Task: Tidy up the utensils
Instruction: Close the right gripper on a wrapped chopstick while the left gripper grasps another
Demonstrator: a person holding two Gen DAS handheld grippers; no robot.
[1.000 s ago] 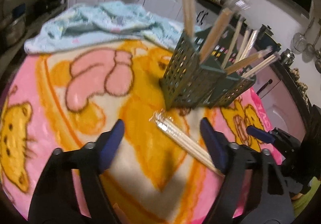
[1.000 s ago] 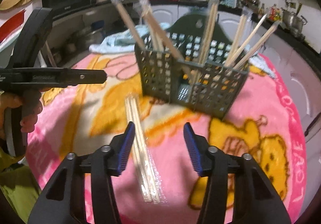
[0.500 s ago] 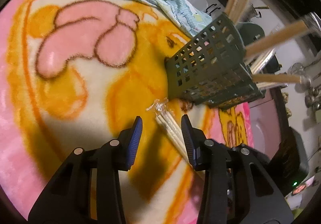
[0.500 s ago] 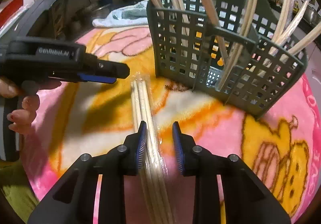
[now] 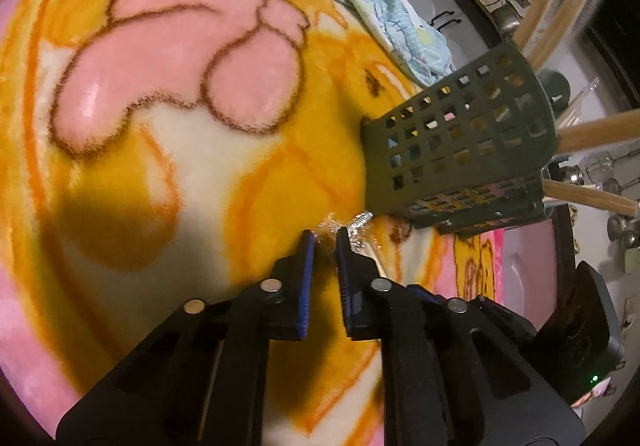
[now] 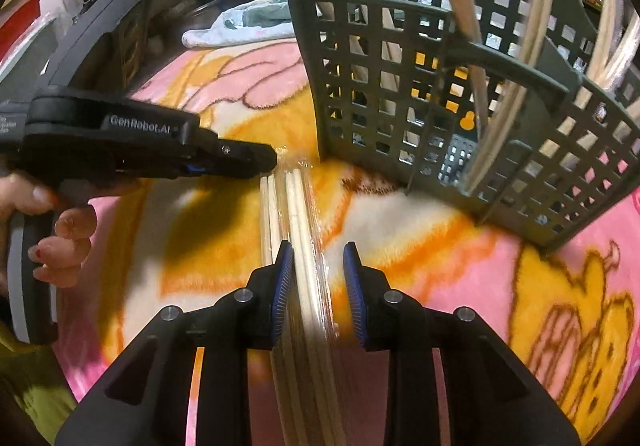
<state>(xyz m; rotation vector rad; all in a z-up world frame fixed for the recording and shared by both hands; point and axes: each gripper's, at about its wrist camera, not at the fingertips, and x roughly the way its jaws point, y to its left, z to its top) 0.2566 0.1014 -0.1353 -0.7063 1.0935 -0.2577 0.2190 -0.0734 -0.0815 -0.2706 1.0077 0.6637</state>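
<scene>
On the pink blanket (image 6: 460,254), just beside the green caddy (image 6: 440,106), our left gripper (image 5: 325,242) has narrowed onto the wrapped chopsticks' (image 6: 298,214) plastic tip — pinching it — while our right gripper (image 6: 318,266) straddles them, still parted; lift-off seems imminent.

Warm indoor light, dark shadows on blanket (image 5: 120,230), glare patch, fisheye-warped dark edges, blurred chopsticks (image 6: 308,326)

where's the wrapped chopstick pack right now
The chopstick pack lies on the blanket beside the green basket, between the right gripper fingers, left gripper pinching its far end.
</scene>
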